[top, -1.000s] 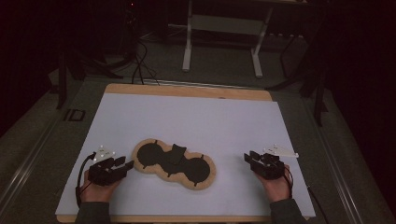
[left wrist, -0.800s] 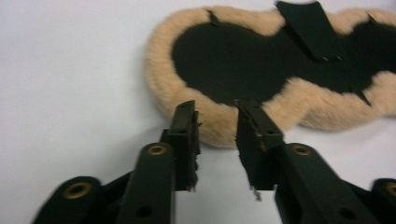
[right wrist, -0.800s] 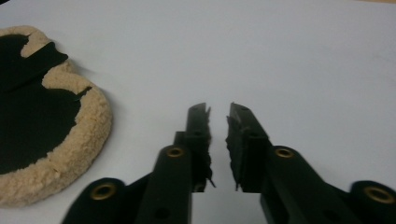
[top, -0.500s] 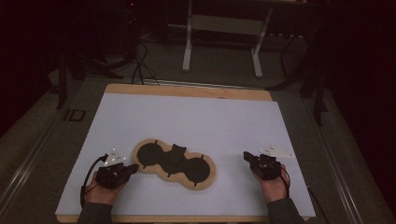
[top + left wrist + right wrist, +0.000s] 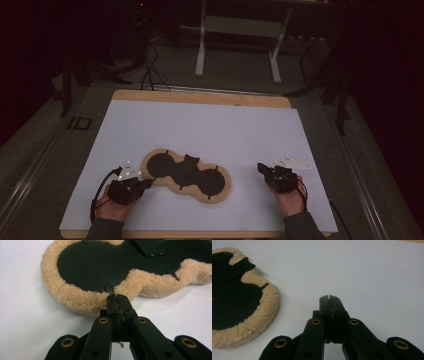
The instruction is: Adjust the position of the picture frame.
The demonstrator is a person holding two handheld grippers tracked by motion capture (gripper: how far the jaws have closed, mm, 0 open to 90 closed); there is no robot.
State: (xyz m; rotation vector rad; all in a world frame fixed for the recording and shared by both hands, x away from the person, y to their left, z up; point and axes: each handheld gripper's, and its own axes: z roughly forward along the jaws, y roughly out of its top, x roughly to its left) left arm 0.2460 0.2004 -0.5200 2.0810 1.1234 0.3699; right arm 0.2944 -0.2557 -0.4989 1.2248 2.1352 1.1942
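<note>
At the mat's near left, my left gripper [image 5: 117, 298], jaws closed on nothing, noses the fleece-edged pad [image 5: 186, 176]; my right gripper [image 5: 329, 299], closed and empty, idles apart, so pushing could skid it.

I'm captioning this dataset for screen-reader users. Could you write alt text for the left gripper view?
The left gripper, its two black jaws closed together, touches the tan fleece rim of a black-faced pad lying on a white table cover, at a small black tab on the pad's edge. Whether the jaws pinch the tab cannot be told.
</note>
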